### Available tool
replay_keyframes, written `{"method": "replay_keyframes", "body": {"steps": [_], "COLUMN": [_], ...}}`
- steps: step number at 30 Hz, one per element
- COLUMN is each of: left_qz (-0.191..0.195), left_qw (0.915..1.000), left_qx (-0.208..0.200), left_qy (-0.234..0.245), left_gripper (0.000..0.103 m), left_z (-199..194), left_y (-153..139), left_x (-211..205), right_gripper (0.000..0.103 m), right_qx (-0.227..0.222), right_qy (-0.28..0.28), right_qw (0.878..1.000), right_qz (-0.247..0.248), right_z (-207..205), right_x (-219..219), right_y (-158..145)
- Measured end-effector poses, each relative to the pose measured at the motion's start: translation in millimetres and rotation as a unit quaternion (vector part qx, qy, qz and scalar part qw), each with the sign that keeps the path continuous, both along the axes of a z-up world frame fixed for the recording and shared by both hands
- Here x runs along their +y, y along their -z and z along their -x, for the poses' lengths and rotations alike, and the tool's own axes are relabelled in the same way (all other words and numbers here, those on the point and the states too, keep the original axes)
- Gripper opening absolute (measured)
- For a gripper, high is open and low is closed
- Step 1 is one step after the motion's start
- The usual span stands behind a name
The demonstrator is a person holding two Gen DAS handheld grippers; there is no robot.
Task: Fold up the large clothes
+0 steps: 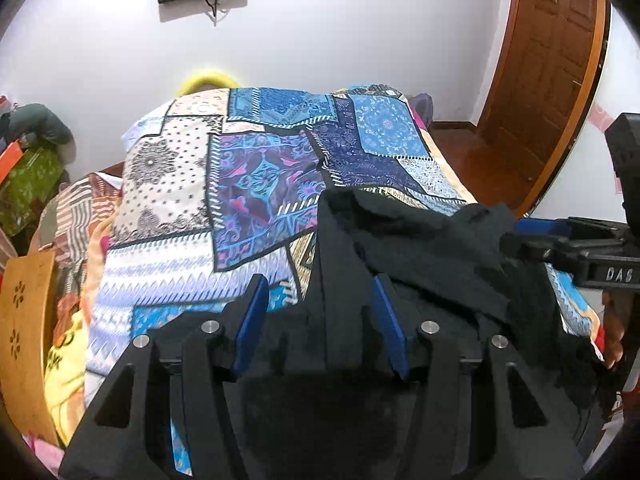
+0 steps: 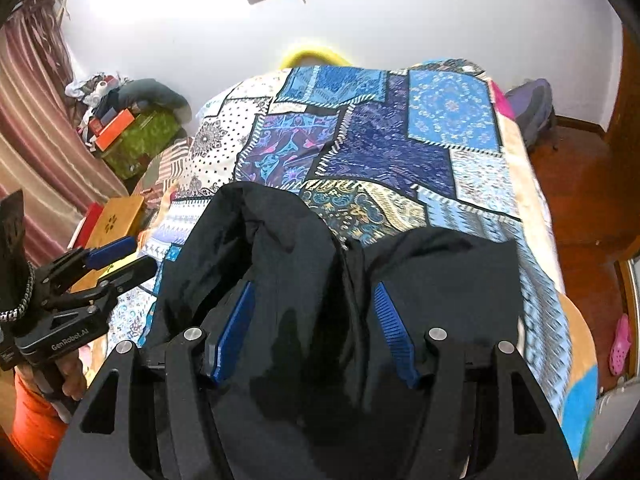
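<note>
A large black garment [image 1: 432,256] lies crumpled on the near end of a bed with a blue patchwork cover [image 1: 248,184]. It also shows in the right wrist view [image 2: 280,240], bunched in two humps. My left gripper [image 1: 320,292] is open, with black cloth lying between its blue pads [image 1: 254,312]. My right gripper [image 2: 312,300] is open over the garment, with cloth between its pads [image 2: 236,320]. The right gripper shows at the right edge of the left wrist view [image 1: 560,244]. The left gripper shows at the left of the right wrist view [image 2: 120,256], jaws apart.
The bed cover [image 2: 400,140] fills the middle. A wooden box [image 1: 24,332] and striped cloth lie at the bed's left. A green bag [image 2: 140,140] and clutter stand by the curtain. A wooden door [image 1: 552,72] and wood floor are on the right. A pink shoe [image 2: 620,344] lies on the floor.
</note>
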State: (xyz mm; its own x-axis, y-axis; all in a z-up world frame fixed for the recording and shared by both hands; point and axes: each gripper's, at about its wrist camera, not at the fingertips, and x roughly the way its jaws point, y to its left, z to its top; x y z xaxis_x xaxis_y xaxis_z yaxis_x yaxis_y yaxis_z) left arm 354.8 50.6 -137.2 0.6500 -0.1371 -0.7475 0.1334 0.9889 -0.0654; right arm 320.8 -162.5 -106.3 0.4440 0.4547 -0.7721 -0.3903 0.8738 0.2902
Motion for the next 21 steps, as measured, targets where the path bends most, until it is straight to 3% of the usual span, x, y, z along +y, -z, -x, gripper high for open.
{"method": "replay_keyframes", "body": {"steps": [10, 12, 16, 19, 21], "left_qz": [0.084, 0.091, 0.072, 0.06, 0.047], "left_qw": [0.9939, 0.993, 0.9947, 0.996, 0.997], "left_qx": [0.071, 0.075, 0.072, 0.062, 0.054], "left_qy": [0.0, 0.004, 0.016, 0.024, 0.03], "left_gripper": [0.053, 0.045, 0.029, 0.022, 0.021], "left_z": [-52, -53, -47, -34, -23], "left_y": [62, 67, 67, 61, 52], "left_x": [1, 1, -4, -5, -7], "right_gripper": [0.058, 0.058, 0.033, 0.016, 0.015], "right_qx": [0.057, 0.06, 0.04, 0.027, 0.016], "right_qy": [-0.02, -0.024, -0.028, -0.039, -0.047], "right_qw": [0.998, 0.998, 0.999, 0.999, 0.999], "right_qz": [-0.017, -0.018, -0.003, -0.007, -0.008], "right_z": [-37, -37, -30, -20, -11], "right_x": [19, 22, 26, 28, 31], "right_y": [50, 53, 48, 38, 31]}}
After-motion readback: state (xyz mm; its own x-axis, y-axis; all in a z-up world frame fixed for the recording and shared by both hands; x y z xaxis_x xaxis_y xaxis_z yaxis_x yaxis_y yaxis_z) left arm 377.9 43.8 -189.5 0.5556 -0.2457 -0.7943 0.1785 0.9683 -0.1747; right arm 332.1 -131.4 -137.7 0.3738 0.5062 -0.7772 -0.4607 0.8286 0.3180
